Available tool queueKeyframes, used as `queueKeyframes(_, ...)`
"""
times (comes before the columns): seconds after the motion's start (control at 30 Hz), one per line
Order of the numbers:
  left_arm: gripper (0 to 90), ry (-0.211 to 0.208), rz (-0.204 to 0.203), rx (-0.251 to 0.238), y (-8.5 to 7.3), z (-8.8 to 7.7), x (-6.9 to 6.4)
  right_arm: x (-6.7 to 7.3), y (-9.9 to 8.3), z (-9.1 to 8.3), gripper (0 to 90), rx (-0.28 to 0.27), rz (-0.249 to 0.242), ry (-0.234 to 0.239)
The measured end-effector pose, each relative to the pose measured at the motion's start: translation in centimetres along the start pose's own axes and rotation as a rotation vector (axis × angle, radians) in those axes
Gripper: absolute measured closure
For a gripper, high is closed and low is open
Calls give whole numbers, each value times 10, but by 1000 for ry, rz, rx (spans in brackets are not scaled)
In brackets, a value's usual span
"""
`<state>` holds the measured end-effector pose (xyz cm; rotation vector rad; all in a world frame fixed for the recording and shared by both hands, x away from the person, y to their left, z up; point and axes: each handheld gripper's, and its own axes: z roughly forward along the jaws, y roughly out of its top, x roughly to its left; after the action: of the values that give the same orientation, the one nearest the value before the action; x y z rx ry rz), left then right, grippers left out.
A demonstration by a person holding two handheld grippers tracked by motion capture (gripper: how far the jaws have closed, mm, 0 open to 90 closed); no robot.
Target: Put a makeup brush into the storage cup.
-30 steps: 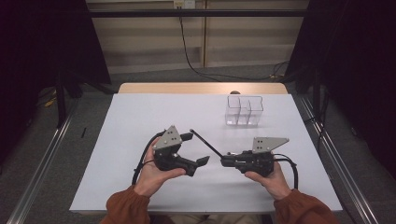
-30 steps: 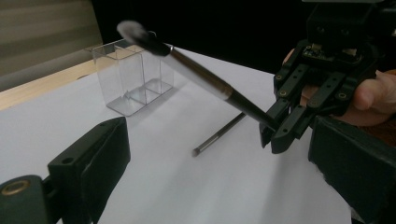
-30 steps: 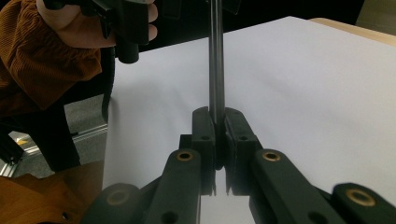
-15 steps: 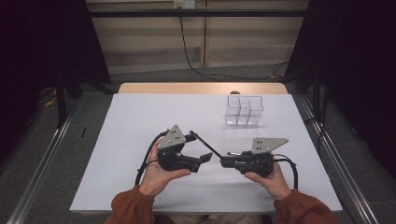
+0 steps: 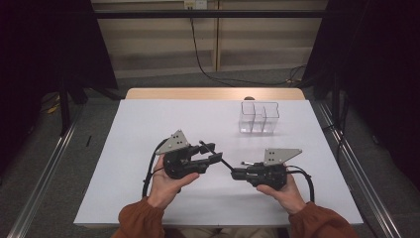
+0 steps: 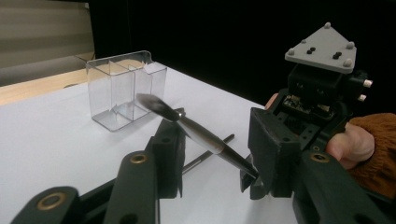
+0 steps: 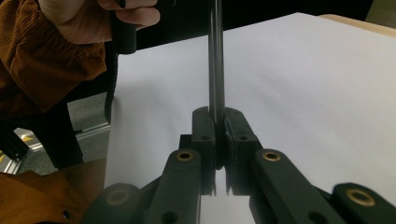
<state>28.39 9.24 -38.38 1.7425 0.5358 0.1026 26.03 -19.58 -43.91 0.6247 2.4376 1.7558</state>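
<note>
A thin brush [image 5: 218, 157] with a dark bristle tip [image 6: 154, 105] and a silver ferrule is held just above the white table [image 5: 148, 124]. My right gripper [image 5: 236, 173] is shut on the end of its handle [image 7: 216, 70] and keeps it pointing toward my left gripper [image 5: 214, 152]. In the left gripper view the brush [image 6: 205, 137] runs across the gap between that gripper's two jaws. Those jaws have just been closing. They still stand apart, with one jaw close against the ferrule and the other clear of it.
A clear plastic organiser [image 5: 259, 117] with several compartments stands empty at the back right of the table, also seen as the organiser [image 6: 123, 88] beyond the brush tip. A sleeved hand [image 7: 100, 14] holds the left gripper. Cables trail from both grippers.
The left gripper's jaws have narrowed around the brush. Both hands have stayed in place, and the right gripper's hold on the handle is unchanged.
</note>
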Motion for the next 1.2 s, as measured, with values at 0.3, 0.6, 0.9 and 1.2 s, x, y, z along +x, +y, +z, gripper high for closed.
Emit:
queueKeyframes(0.3,688,-26,-27,-16,0,0,0,2,-1,3,839,6,-4,9)
queueKeyframes(0.6,769,-62,-51,-19,1,0,-2,3,-2,6,838,15,-13,18)
queueKeyframes(0.9,804,-95,-45,-4,1,2,-2,4,-4,11,836,31,-14,31)
queueKeyframes(1.2,839,-141,-61,10,1,3,-6,3,-7,13,821,38,-5,27)
